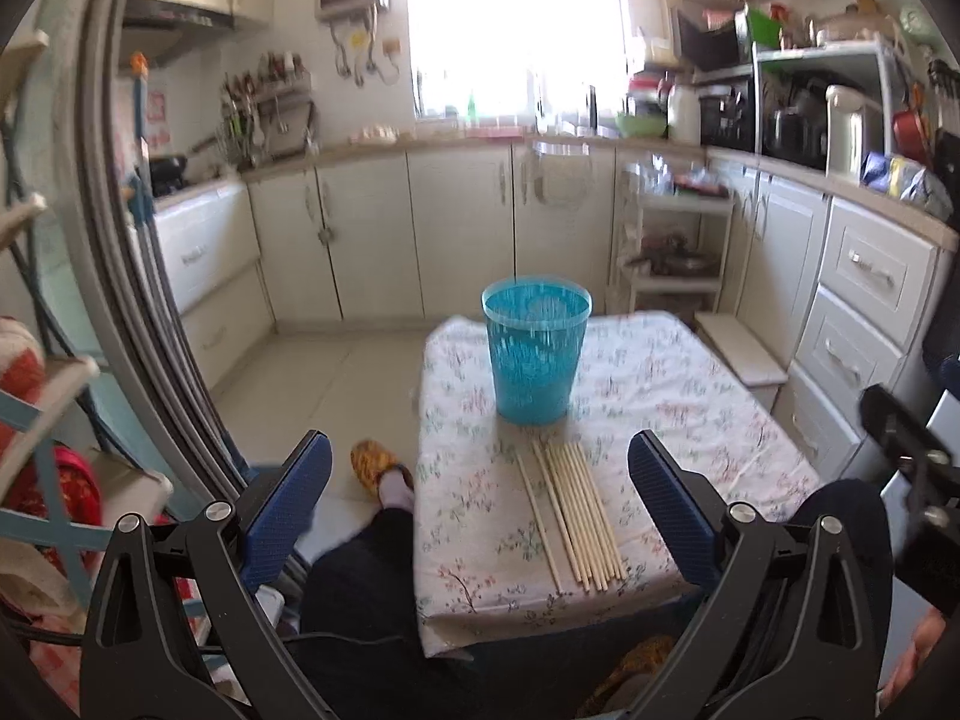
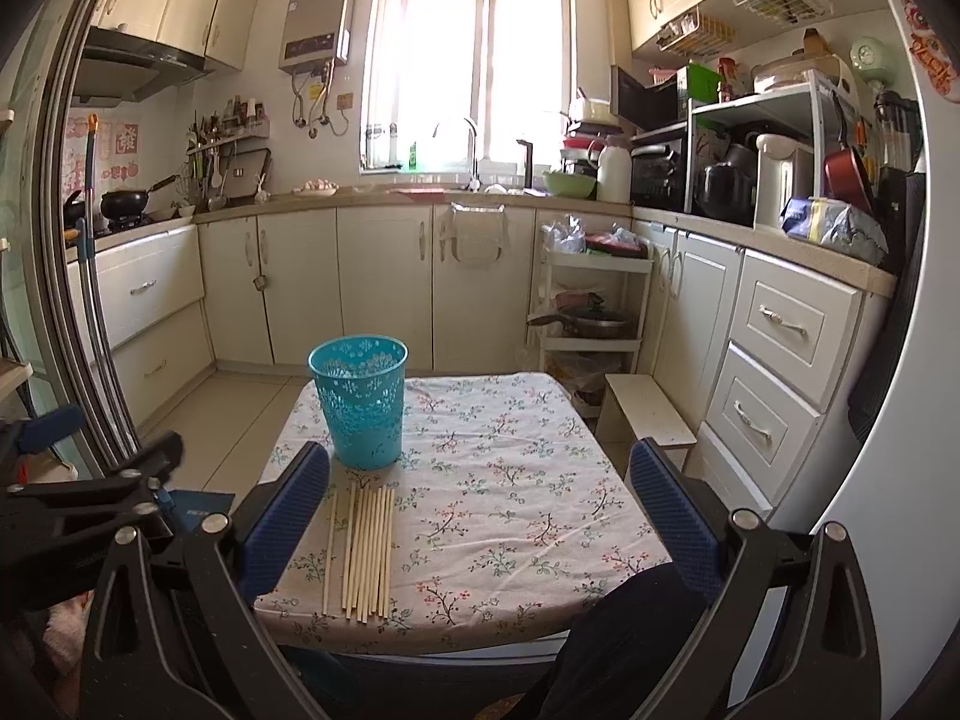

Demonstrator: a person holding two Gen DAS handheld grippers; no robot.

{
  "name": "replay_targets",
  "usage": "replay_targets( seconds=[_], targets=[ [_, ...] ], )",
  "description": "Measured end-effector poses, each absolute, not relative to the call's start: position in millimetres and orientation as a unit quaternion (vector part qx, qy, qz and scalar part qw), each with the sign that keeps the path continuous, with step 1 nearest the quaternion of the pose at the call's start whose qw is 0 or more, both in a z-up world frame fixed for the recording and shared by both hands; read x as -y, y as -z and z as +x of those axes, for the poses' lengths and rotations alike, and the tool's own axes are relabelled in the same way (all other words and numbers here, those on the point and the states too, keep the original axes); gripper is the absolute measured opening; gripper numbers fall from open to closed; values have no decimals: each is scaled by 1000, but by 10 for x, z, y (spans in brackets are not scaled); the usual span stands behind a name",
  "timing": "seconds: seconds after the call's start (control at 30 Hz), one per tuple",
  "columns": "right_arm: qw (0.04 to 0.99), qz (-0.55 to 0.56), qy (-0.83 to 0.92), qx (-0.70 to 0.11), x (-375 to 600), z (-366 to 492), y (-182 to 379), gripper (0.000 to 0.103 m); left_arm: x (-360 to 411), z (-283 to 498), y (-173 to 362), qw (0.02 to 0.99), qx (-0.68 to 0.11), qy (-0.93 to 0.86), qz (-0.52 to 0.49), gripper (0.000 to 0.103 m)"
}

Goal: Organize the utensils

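we hold the left gripper (image 1: 480, 504) above the near edge of a small table (image 1: 690, 396) draped in a floral cloth, its 2 blue-padded jaws spread wide with nothing between them. the right gripper (image 2: 480, 510) hangs over the same table, jaws likewise wide apart and holding nothing. a row of pale wooden chopsticks (image 1: 573, 519) lies flat on the cloth near the front edge, side by side, with 1 stick set slightly apart on the left. just beyond their far tips stands an upright teal perforated bin (image 1: 536, 354); from the right wrist view the chopsticks (image 2: 363, 549) sit just beside the left pad, and the bin (image 2: 362, 399) stands at the table's left rear. our dark trouser legs show beneath both grippers, and an orange slipper (image 1: 375, 462) rests on the tiled floor.
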State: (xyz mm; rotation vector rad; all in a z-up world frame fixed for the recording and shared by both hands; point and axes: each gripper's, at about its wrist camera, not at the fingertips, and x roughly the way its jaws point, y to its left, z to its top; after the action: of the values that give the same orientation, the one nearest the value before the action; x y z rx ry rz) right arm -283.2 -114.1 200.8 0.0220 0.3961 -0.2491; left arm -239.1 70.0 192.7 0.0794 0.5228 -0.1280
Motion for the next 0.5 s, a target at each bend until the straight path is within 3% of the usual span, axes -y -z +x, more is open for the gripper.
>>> replay_targets(
  seconds=[0.5],
  targets=[
    [939, 14, 96, -329, 1328, -1883, -1086, 96, -607, -917, -684, 906, -418, 47, 41, 95]
  ],
)
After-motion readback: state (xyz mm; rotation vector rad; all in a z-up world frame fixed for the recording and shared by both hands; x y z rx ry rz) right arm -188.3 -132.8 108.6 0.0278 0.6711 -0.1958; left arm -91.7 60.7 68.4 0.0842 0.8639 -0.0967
